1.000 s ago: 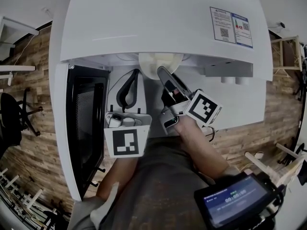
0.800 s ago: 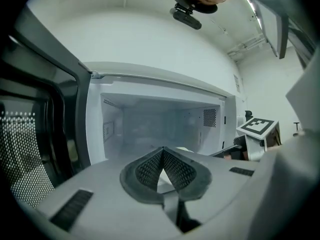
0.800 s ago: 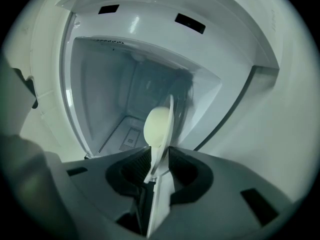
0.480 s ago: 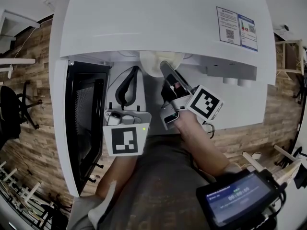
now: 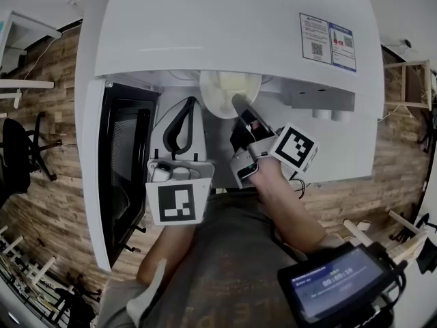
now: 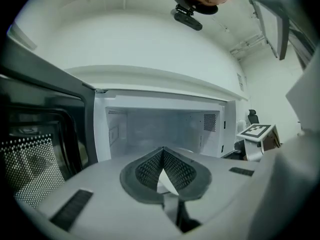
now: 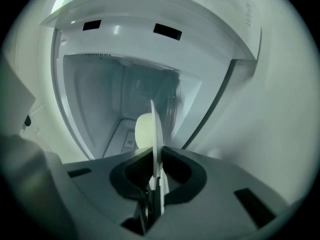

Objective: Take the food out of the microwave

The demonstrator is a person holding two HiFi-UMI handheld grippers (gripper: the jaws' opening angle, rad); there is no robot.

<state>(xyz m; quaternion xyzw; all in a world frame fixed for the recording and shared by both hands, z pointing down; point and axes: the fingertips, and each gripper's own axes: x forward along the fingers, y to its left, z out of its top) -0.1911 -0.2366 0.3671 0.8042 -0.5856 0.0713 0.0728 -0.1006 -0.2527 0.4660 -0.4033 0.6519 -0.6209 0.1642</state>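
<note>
The white microwave stands with its door swung open to the left. A white plate carrying pale food sticks out of the cavity's mouth. My right gripper reaches in to it, and its jaws are closing with the plate's near rim between the pads. In the right gripper view the plate stands edge-on between the jaws of the right gripper, with the food behind it. My left gripper hangs before the opening, shut and empty. In its own view the left gripper faces the cavity.
The open door fills the left side. A handheld device with a lit screen is at the lower right. Wooden floor surrounds the microwave, with a chair at the far left and wooden frames at the right.
The right gripper's jaws have narrowed onto the plate's rim, and the gripper has rolled a little. The left gripper has stayed where it was.
</note>
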